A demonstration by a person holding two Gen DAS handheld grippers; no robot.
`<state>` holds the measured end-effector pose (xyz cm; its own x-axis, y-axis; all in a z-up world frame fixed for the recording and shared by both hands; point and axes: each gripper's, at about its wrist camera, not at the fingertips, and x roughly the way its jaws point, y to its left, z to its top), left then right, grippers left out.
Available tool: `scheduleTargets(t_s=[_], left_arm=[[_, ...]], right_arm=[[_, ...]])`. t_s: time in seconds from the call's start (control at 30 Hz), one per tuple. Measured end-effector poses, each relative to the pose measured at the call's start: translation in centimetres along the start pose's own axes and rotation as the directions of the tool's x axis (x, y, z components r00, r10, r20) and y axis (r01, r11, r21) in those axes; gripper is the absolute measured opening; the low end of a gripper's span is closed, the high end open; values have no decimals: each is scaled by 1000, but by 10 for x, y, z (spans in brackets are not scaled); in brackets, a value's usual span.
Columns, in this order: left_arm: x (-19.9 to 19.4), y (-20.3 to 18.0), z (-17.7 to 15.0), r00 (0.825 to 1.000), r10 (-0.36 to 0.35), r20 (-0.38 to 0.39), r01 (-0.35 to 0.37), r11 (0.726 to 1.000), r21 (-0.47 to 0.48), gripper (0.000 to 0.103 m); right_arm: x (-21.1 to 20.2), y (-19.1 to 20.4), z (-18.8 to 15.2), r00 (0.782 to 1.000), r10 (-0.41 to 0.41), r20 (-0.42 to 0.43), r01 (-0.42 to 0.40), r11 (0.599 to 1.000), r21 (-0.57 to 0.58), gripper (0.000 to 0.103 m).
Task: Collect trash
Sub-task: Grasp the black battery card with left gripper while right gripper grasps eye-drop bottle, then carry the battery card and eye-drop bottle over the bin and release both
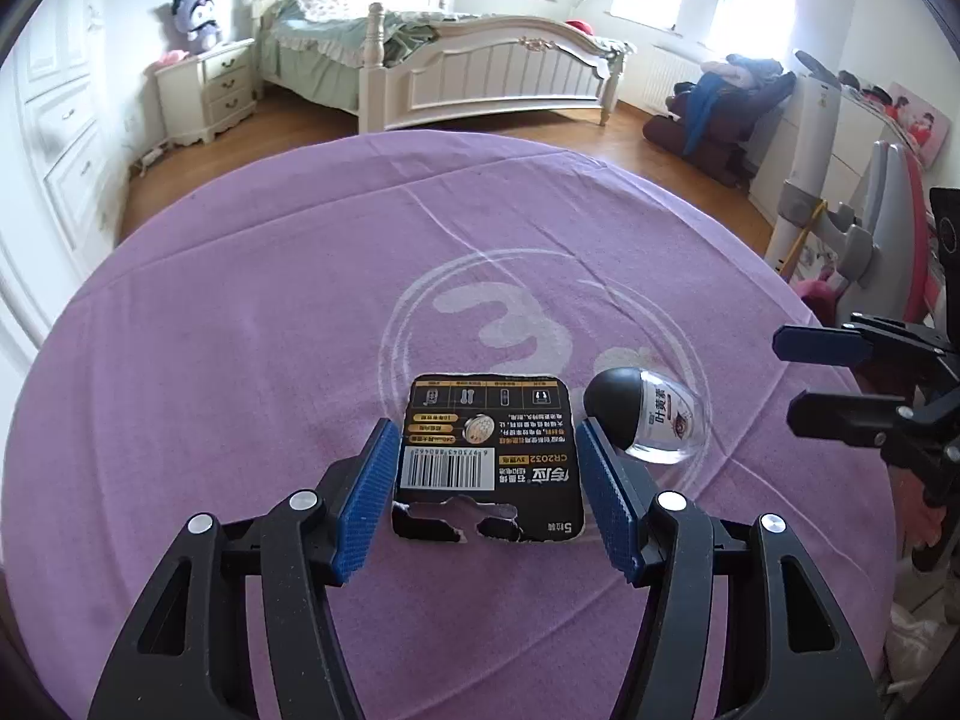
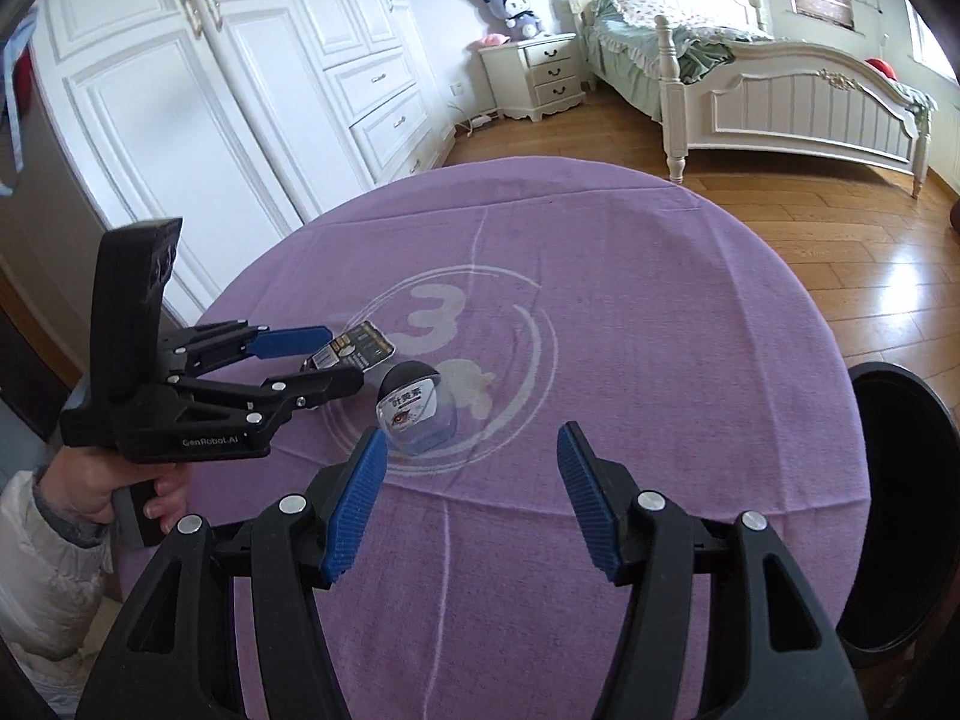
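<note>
A torn black battery card (image 1: 489, 456) lies flat on the purple tablecloth (image 1: 240, 330). My left gripper (image 1: 486, 450) is open, its blue pads on either side of the card, not closed on it. A small clear bottle with a black cap (image 1: 645, 417) lies on its side just right of the card. In the right wrist view the card (image 2: 357, 351) sits between the left gripper's fingers (image 2: 336, 354), and the bottle (image 2: 414, 408) lies ahead-left of my right gripper (image 2: 471, 456), which is open and empty above the cloth.
A black round bin (image 2: 894, 510) stands at the table's right edge. The right gripper (image 1: 828, 378) shows at the right of the left wrist view. A white wardrobe (image 2: 240, 78), a nightstand (image 2: 540, 75) and a bed (image 2: 780, 78) stand beyond the table.
</note>
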<state>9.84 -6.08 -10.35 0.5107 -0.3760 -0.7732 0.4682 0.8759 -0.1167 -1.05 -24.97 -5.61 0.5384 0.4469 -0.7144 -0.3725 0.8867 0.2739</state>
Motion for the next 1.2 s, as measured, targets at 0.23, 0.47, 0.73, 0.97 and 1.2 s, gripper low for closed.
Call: scheduleTargets(t_s=[0.23,0.47,0.73,0.97,1.2], left_arm=[[-14,19,-1,998,-34,48,38,996,-79,61],[-39,29,-5,994,13,110,2,991,-133,61],[-67,27,7,978,104,179,-82,988,-129,61],[-74,-15,35,968,100,228,-94,995,-36,61],[-59,-75,69,968,39,249,-55,997,57,61]], right_arm=[[33,30,13,998,-10,-61,0,987,-161,59],[59,34,22,991,-75,-113,52,980,-194,54],[28,10,34,999,0,36,2,999,-35,40],[-17,-33,36,981,56,184,-84,985,148,40],[-54,-79,16,964,-3,268,-74,958,277,40]])
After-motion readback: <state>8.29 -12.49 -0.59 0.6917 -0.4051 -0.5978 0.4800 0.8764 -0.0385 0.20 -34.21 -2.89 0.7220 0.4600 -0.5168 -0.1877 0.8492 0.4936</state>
